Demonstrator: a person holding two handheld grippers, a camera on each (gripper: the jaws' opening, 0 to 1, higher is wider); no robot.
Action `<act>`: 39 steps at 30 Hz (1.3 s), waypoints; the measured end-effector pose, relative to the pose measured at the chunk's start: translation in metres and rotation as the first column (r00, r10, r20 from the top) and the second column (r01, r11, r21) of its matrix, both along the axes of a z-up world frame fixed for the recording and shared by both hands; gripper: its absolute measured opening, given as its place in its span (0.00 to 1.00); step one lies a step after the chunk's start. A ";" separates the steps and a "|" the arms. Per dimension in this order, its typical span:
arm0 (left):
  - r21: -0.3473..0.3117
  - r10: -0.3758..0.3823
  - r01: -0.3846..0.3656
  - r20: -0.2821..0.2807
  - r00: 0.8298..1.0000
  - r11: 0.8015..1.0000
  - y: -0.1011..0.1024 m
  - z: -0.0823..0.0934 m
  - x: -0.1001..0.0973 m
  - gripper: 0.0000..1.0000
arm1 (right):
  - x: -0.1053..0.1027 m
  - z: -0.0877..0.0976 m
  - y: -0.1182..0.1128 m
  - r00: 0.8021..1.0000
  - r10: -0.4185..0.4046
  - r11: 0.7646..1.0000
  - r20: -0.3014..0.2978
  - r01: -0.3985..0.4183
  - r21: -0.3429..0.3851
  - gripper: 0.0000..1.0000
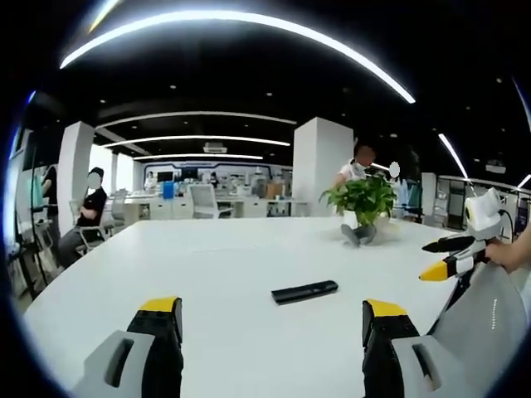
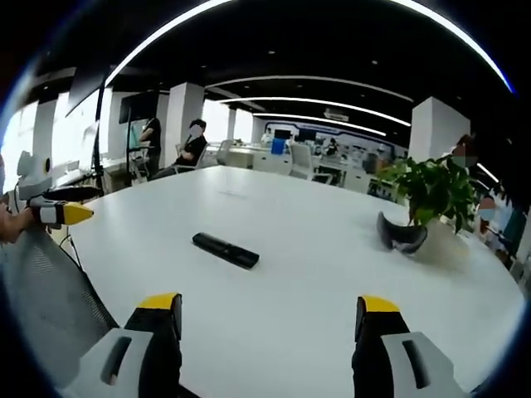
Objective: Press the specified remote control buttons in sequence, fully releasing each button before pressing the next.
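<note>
Black remote control lying flat on the white desk; my left gripper and right gripper hover above, jaws apart, holding nothing.

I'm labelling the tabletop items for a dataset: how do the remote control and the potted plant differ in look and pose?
The remote control is a flat, black, slim bar lying on the white table; the potted plant stands upright, with bushy green leaves over a white pot. The remote lies nearer both grippers; the plant sits farther back. A dark grey object lies by the plant's pot; nothing lies beside the remote. Both rest on the same table, untouched by either gripper.
</note>
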State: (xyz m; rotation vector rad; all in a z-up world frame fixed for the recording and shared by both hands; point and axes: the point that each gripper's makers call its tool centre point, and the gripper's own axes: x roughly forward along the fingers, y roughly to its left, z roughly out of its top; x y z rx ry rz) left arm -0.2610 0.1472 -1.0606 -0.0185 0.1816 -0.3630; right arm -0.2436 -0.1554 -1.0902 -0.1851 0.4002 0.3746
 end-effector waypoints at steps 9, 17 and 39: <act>-0.010 0.015 -0.015 0.011 1.000 1.000 0.003 0.002 0.001 0.95 | -0.002 -0.005 0.003 1.000 0.013 1.000 -0.025 -0.013 -0.008 0.86; -0.012 0.012 -0.012 0.010 1.000 1.000 0.002 0.001 0.001 0.95 | -0.001 -0.004 0.001 1.000 0.008 1.000 -0.023 -0.008 0.000 0.85; 0.026 -0.041 0.042 -0.036 0.998 0.999 -0.009 -0.006 -0.002 1.00 | -0.003 -0.008 0.004 0.999 0.022 1.000 -0.046 -0.022 0.002 0.82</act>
